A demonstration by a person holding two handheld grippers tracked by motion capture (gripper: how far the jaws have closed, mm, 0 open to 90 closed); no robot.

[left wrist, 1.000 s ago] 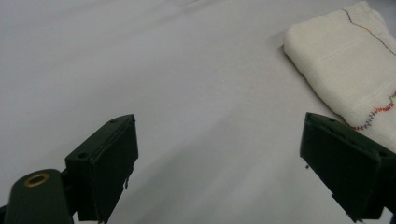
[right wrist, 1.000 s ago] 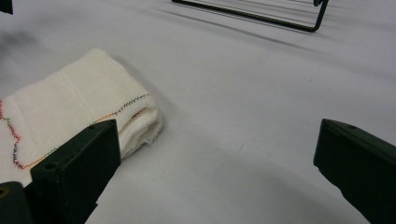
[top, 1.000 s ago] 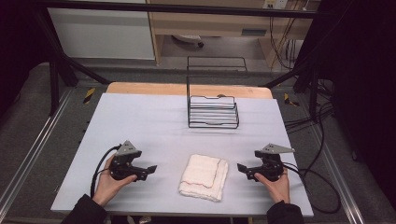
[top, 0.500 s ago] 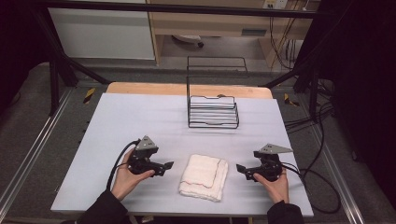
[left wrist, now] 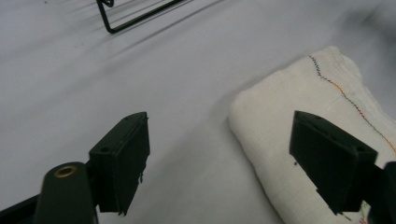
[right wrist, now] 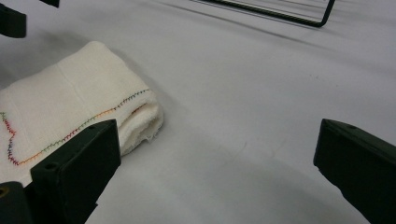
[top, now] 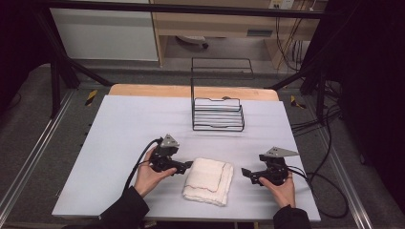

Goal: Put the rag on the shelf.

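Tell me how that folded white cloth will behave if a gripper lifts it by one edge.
The folded cloth looks soft and layered, so it would likely droop and start unfolding. Its rounded folds and loose corner suggest little stiffness. It seems light; pushed by the left gripper across the smooth table, it would probably slide or bunch rather than roll.

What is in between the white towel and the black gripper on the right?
Nothing: in the high view, only bare table lies between the towel and the right gripper.
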